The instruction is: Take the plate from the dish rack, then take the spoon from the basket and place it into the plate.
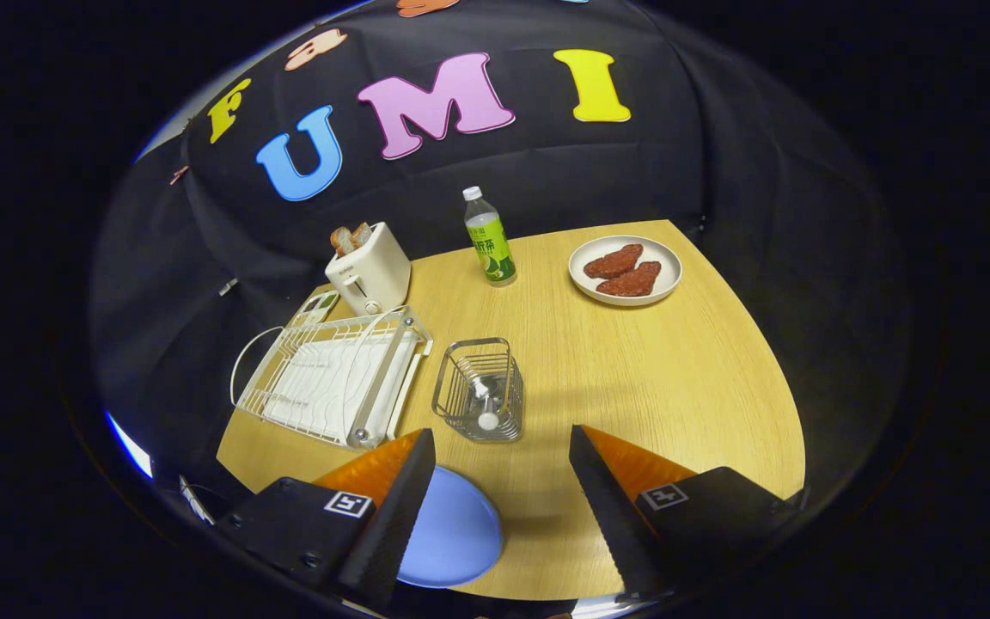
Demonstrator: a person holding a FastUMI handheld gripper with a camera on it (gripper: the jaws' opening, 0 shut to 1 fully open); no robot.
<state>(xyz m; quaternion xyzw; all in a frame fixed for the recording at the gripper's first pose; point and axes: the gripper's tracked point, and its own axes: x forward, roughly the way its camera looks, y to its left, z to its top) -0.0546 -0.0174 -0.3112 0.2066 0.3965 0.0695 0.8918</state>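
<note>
While fingers (502,447) gape, left one half-hides blue plate (456,537).

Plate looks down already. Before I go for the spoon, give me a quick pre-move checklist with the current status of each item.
1. Blue plate out of the dish rack and lying flat on the table: ok.
2. Spoon in the wire basket, round end up: ok.
3. Tool open and holding nothing: ok.
4. Path from the tool to the basket, which stands just ahead of the fingers: ok.
5. Plate free of other items to receive the spoon: cannot tell, one finger covers part of it.
6. Bottle, toaster and food plate well beyond the basket: ok.
</note>
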